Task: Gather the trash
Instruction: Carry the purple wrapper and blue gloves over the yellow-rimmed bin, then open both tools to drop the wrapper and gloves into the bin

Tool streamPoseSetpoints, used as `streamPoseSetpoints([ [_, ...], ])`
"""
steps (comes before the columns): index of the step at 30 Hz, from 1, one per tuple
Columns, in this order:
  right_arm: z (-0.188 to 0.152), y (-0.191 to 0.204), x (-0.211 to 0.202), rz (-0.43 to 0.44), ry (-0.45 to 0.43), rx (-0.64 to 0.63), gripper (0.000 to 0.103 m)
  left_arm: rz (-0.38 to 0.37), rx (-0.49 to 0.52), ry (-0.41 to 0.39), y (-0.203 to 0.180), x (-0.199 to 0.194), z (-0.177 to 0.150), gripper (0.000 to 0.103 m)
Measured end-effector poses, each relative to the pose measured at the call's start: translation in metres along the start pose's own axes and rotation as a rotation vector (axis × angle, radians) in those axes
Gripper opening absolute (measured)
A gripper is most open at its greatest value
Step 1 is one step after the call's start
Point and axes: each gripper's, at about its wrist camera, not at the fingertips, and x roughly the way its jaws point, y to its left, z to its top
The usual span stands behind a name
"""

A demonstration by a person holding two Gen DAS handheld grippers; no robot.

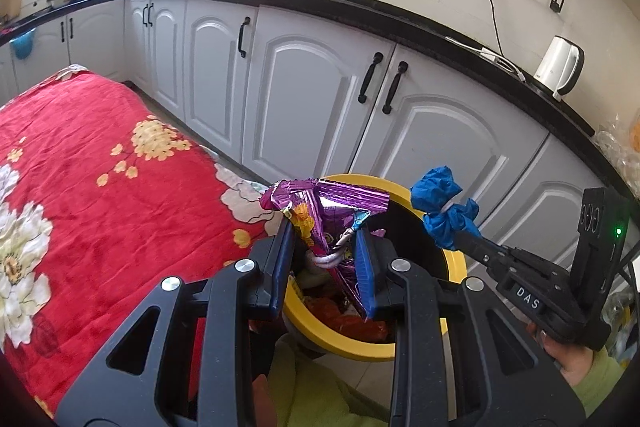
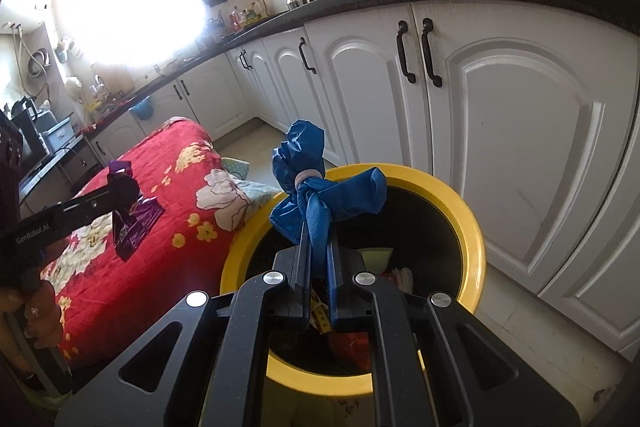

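My left gripper (image 1: 325,233) is shut on a crumpled purple foil snack wrapper (image 1: 336,203) and holds it over the near rim of a yellow-rimmed trash bin (image 1: 454,263). My right gripper (image 2: 318,227) is shut on a knotted blue glove (image 2: 320,183) and holds it above the same bin (image 2: 472,227). In the left wrist view the glove (image 1: 442,205) hangs over the bin's far rim on the right gripper (image 1: 468,241). In the right wrist view the wrapper (image 2: 130,209) and left gripper (image 2: 108,193) show at the left, over the red cloth. The bin holds several pieces of trash.
A table with a red flowered cloth (image 1: 80,195) stands left of the bin. White cabinets (image 1: 304,99) under a black counter (image 1: 360,11) run behind it. A white kettle (image 1: 558,67) stands on the counter. A person's green sleeve (image 1: 320,395) is below.
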Motion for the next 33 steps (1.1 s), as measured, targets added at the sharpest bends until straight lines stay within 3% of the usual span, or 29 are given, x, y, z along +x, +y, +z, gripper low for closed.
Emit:
streamPoseSetpoints([
  [33,-0.038,-0.003,0.03,0.012,0.18,0.014,0.007,-0.036,0.039,0.135,-0.019,0.076,-0.004,0.022],
])
